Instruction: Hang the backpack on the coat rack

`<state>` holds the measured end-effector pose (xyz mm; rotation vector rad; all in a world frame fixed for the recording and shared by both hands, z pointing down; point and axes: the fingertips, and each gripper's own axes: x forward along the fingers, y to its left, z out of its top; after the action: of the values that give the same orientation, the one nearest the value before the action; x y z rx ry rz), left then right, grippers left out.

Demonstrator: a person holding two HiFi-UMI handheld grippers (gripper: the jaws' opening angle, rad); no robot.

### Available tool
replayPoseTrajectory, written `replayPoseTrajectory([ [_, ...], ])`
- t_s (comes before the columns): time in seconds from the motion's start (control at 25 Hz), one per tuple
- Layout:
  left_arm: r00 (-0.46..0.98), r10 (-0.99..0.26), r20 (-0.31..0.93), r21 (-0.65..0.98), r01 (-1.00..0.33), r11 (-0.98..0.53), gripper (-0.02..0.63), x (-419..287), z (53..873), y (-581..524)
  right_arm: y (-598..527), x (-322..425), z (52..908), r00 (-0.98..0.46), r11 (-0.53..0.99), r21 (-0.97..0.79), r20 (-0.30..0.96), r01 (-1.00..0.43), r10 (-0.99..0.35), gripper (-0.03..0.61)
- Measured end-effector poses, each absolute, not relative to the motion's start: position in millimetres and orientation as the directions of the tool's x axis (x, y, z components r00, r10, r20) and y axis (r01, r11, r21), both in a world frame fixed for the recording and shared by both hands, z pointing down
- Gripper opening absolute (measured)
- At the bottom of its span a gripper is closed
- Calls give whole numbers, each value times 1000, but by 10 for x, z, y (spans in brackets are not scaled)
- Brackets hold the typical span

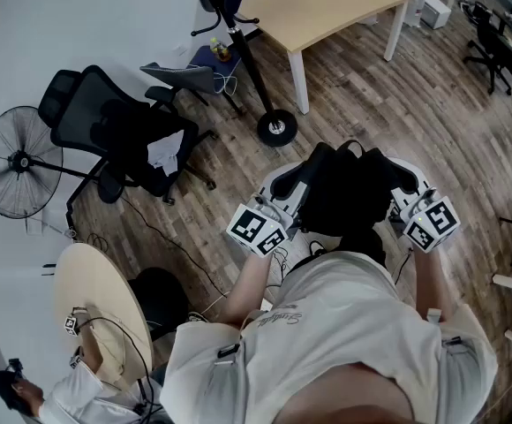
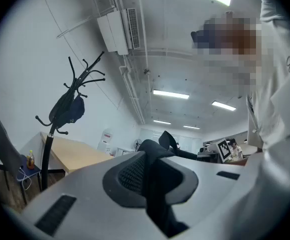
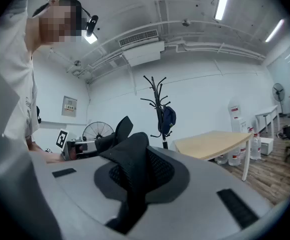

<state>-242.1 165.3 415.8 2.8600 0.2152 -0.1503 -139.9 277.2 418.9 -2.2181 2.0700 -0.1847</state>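
I have the black fabric backpack (image 1: pixel 344 193) slung between both claws, off the wooden floor (image 1: pixel 388 104) and close in front of the operator's chest. The left claw (image 1: pixel 293 200) is clamped on one black padded strap; its own view shows the jaws pinched onto that strap with dark webbing running down between them. The right claw (image 1: pixel 404 200) is likewise closed on a black mesh strap, the fabric bunched up over its jaws in the right gripper view. Both claws point roughly level, with the bag's bulk hanging between and below them. What matters for me is the tall black metal coat rack (image 1: pixel 249 69): in the head view its round base sits on the floor ahead of the bag and a little to the left, so the left claw is the nearer one. Its pole stands upright, and both gripper views show its hooks well above claw level. A dark blue bag (image 3: pixel 168 119) already hangs on one side of it, just under the top hooks. I judge the bag must go forward, left and well up, to slip a loop over a free hook clear of that blue bag.
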Motion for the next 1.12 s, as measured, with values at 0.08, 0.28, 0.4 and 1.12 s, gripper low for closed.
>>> replayPoseTrajectory([
  [0.08, 983, 135, -122, 260, 163, -952, 40, -2399, 4180, 1614, 2732, -1380, 4224, 68, -70, -157, 21, -985, -997, 25],
  [0.28, 985, 137, -104, 271, 160, -949, 40, -2338, 4258, 1547, 2653, -1319, 4324, 67, -72, -178, 34, -981, -997, 25],
  [0.4, 987, 136, -89, 287, 156, -945, 40, -2262, 4308, 1508, 2601, -1230, 4374, 58, -66, -192, 49, -979, -997, 25],
  [1.12, 1000, -11, -18, 306, -4, -952, 40, -855, 4480, 859, 1799, 308, 4521, -130, 122, -195, 32, -973, -991, 25],
])
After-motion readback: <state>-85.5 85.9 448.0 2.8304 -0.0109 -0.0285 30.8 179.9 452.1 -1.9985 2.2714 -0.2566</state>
